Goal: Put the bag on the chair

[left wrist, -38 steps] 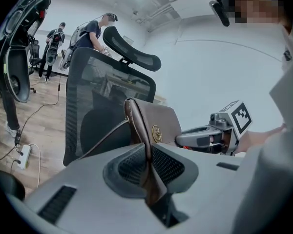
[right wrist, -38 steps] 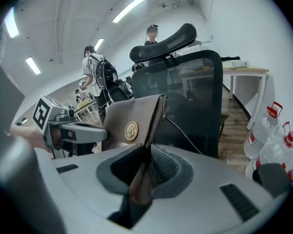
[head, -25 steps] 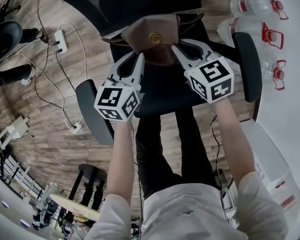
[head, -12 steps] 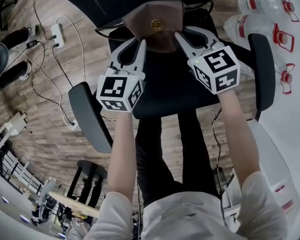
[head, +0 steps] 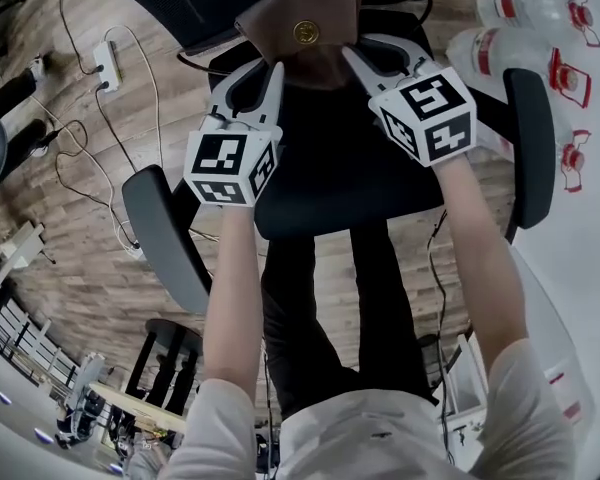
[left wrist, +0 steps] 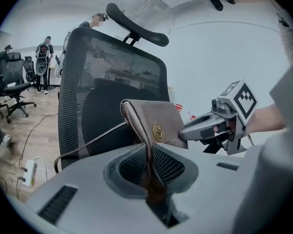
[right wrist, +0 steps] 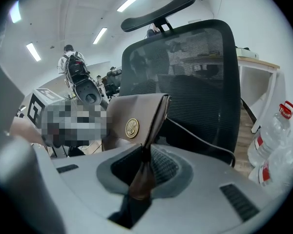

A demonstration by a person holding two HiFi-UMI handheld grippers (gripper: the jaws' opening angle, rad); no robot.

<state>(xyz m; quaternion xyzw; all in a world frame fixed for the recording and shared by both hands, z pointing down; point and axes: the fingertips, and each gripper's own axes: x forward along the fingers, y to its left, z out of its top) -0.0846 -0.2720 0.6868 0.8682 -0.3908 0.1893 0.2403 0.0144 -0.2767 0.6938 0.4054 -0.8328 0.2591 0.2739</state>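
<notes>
A brown leather bag (head: 302, 36) with a round gold emblem hangs between my two grippers above the seat of a black mesh office chair (head: 330, 158). My left gripper (head: 277, 68) is shut on the bag's left edge, and in the left gripper view the bag (left wrist: 154, 126) is pinched between the jaws. My right gripper (head: 348, 56) is shut on the bag's right edge, and its own view shows the bag (right wrist: 136, 123) clamped the same way. A thin dark strap (left wrist: 93, 139) trails from the bag toward the chair back.
The chair's armrests (head: 160, 233) (head: 532, 143) flank the seat. Clear water bottles with red caps (head: 540, 28) lie on a white surface at right. A power strip and cables (head: 105, 63) lie on the wood floor at left. People and other chairs stand far off (left wrist: 41, 52).
Both grippers have sunk with the bag toward the chair seat, and the bag now sits closer to the chair back. Both grips are unchanged.
</notes>
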